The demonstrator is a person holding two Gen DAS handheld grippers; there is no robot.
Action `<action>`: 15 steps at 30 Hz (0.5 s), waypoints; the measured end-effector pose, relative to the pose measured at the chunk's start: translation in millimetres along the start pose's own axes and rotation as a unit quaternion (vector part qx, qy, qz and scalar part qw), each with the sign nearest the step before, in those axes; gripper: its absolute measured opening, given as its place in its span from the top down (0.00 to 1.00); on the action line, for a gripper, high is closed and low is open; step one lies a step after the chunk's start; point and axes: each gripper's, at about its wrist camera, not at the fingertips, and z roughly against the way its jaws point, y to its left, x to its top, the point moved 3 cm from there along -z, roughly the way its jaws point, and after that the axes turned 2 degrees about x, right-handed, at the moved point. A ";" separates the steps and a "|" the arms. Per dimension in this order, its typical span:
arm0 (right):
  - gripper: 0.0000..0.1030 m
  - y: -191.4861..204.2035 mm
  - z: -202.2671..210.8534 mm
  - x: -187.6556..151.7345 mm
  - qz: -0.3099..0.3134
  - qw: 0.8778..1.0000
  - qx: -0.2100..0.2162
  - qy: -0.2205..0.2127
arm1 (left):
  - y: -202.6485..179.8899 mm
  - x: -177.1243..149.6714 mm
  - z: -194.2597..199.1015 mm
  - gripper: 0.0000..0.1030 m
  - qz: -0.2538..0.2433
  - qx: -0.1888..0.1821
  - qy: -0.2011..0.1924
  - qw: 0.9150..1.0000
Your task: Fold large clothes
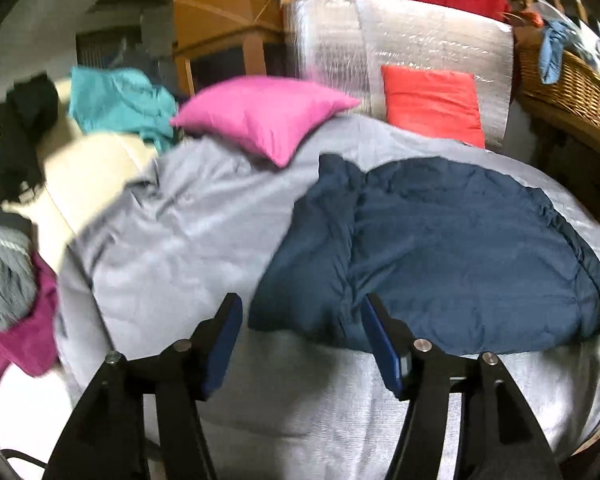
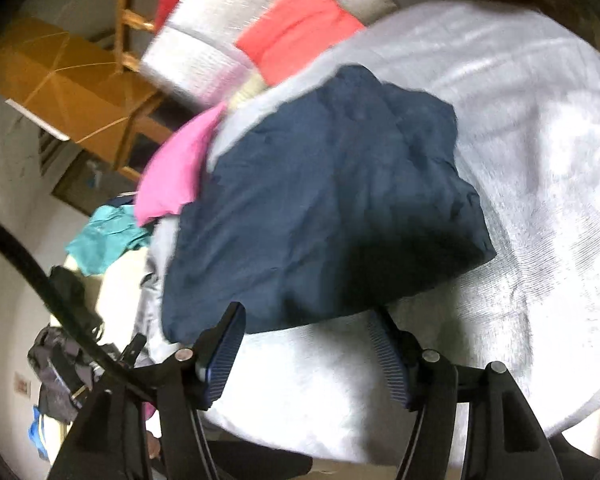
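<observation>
**Op:** Both sets of jaws stand apart, nothing between them. Left gripper [image 1: 301, 322] hangs over the near edge of the navy garment [image 1: 440, 248]; pads clear of the cloth. Right gripper [image 2: 306, 330] same, just off that garment's near hem.

**Eng:** Where's the garment?

**Op:** On the grey bedspread [image 1: 188, 232], flat-ish, bunched into a rough block. In left wrist view it fills 1 to 4 o'clock. In right wrist view it sits dead centre, with bare spread from 1 to 5 o'clock.

**Eng:** Why there?

**Op:** My read: the spread is the only big flat surface, so it serves as the folding bench. Garment looks doubled over, edges stacked, puffy. I'd judge a fold is in and both grippers are off it. Can't confirm it's finished; the frames are blurred.

**Eng:** Pillows in the way?

**Op:** Pink pillow [image 1: 260, 116] at 11 o'clock of the garment, just beside its far corner. Orange-red cushion [image 1: 432, 104] at 12, leaning on a silver foil panel [image 1: 400, 40]. Both clear of the work area.

**Eng:** Containers?

**Op:** Wicker basket [image 1: 568, 88] at 2 o'clock, left view. Blue cloth [image 1: 552, 56] draped over its rim, other stuff inside, too blurred to name. Loose heap at 9 o'clock: teal garment [image 1: 120, 100], something black, magenta cloth [image 1: 24, 344]. Probably the to-do pile.
</observation>
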 end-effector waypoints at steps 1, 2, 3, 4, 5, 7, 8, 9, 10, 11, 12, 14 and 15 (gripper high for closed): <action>0.35 3.0 3.6 2.1 0.005 1.000 -0.001 -0.007 | -0.6 2.8 4.2 0.37 -0.002 -0.002 -0.004 1.000; 0.35 8.4 5.9 6.7 0.013 1.000 -0.006 -0.016 | -0.4 6.3 8.5 0.37 -0.002 -0.002 -0.012 1.000; 0.35 13.8 5.7 11.6 0.021 0.999 -0.015 -0.023 | -0.4 8.3 10.7 0.37 -0.002 0.000 -0.016 1.000; 0.35 12.3 10.9 13.0 0.028 0.999 -0.023 -0.026 | -0.7 10.9 12.8 0.37 -0.002 -0.001 -0.018 1.000; 0.35 15.4 9.2 18.3 0.034 0.998 -0.035 -0.031 | -1.0 14.0 14.5 0.37 -0.002 -0.004 -0.020 1.000; 0.35 21.8 2.6 28.5 0.049 0.997 -0.055 -0.034 | -3.0 19.2 18.2 0.37 -0.004 -0.003 -0.030 1.000; 0.35 23.5 -1.8 32.8 0.055 0.996 -0.063 -0.034 | -4.0 22.3 18.0 0.37 -0.004 -0.001 -0.033 0.999; 0.35 25.1 -9.3 38.5 0.060 0.995 -0.073 -0.034 | -5.5 24.0 17.3 0.37 -0.005 -0.001 -0.035 0.999; 0.35 23.8 -13.6 40.9 0.061 0.994 -0.080 -0.031 | -7.8 26.3 14.8 0.37 -0.006 0.000 -0.036 0.999; 0.35 22.5 -20.8 43.6 0.063 0.994 -0.087 -0.024 | -9.4 28.4 11.7 0.37 -0.007 0.002 -0.034 0.999; 0.35 20.2 -30.7 46.4 0.062 0.994 -0.092 -0.017 | -11.2 29.8 7.8 0.37 -0.008 0.005 -0.032 0.999; 0.36 9.2 -52.2 48.4 0.054 0.993 -0.108 0.004 | -14.1 31.3 -2.7 0.37 -0.009 0.008 -0.026 1.000; 0.35 3.4 -61.1 48.4 0.049 0.992 -0.116 0.016 | -14.9 31.5 -7.9 0.37 -0.011 0.010 -0.023 1.000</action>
